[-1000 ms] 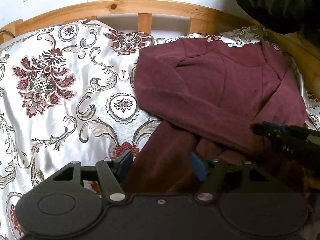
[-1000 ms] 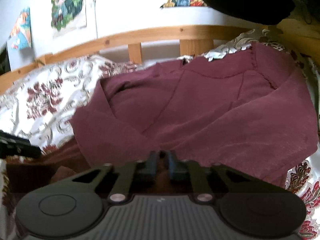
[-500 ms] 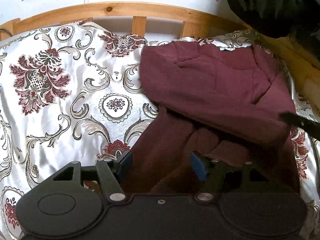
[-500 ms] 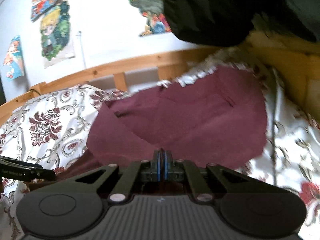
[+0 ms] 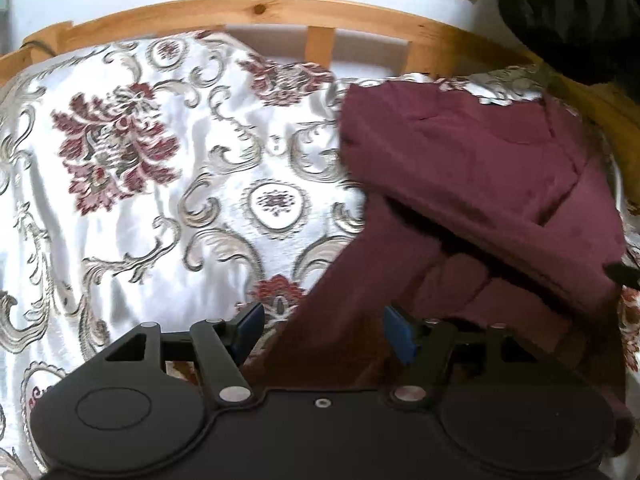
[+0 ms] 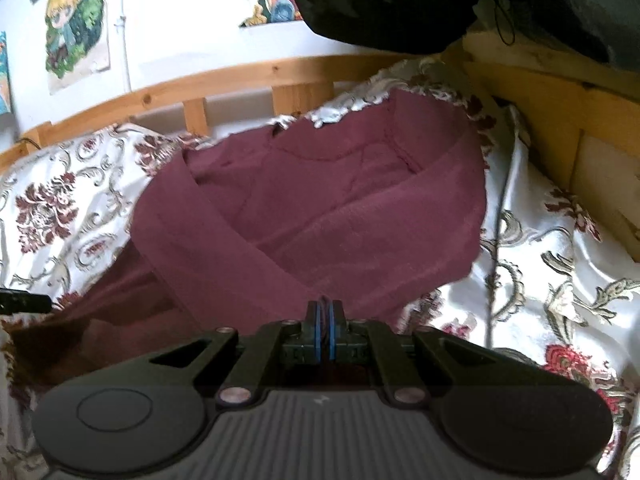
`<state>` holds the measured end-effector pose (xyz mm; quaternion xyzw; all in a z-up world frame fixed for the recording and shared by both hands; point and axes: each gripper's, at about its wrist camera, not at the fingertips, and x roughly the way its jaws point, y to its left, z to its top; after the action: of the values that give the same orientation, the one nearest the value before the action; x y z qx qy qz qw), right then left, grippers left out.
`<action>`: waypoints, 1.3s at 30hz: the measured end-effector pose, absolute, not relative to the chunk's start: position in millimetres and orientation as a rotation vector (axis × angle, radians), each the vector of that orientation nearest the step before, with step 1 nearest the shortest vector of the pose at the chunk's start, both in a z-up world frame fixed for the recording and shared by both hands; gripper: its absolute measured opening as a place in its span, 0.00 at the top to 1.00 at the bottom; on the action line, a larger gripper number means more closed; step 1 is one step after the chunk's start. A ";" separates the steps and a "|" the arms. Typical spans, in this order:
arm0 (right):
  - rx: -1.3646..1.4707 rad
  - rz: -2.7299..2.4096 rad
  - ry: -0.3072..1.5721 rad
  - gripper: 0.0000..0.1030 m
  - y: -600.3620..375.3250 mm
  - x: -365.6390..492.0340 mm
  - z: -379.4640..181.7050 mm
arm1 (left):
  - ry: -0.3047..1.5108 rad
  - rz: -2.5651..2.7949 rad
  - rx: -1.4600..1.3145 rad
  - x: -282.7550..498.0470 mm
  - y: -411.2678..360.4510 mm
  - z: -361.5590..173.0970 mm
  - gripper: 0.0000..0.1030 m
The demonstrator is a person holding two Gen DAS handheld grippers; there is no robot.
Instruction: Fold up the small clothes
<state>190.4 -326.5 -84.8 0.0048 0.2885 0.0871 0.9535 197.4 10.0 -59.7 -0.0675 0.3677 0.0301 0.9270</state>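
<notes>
I am partway through folding the maroon top point(image 6: 312, 208), which lies on the patterned bedspread point(image 5: 132, 184) toward the far right of the bed, its collar end close to the wooden rail point(image 5: 256, 8). Both sleeves already lie crossed over the body, so I judge the sleeve step done and the hem fold in hand.

My right tool point(image 6: 325, 326) is clenched, its blue pads pressed together with what looks like a thin strip of maroon cloth pinched between them at the near edge of the top. My left tool point(image 5: 322, 330) stands released, jaws spread wide over the near left part of the cloth, which runs between them without either pad pressing on it.

Next, I think, the left tool must close on that near left edge so both corners are held. Then the two can lift together and carry the hem toward the far collar end, keeping the crossed sleeves from sliding out.
</notes>
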 end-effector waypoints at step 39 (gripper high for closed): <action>0.200 0.310 0.383 0.12 -336.3 197.3 -91.8 | 0.746 -0.165 -0.551 398.0 61.2 -81.6 0.85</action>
<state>197.3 -336.3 -91.8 0.0987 0.1895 0.1533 0.9648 398.0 61.2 -81.6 -0.2653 0.3593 -0.0792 0.8912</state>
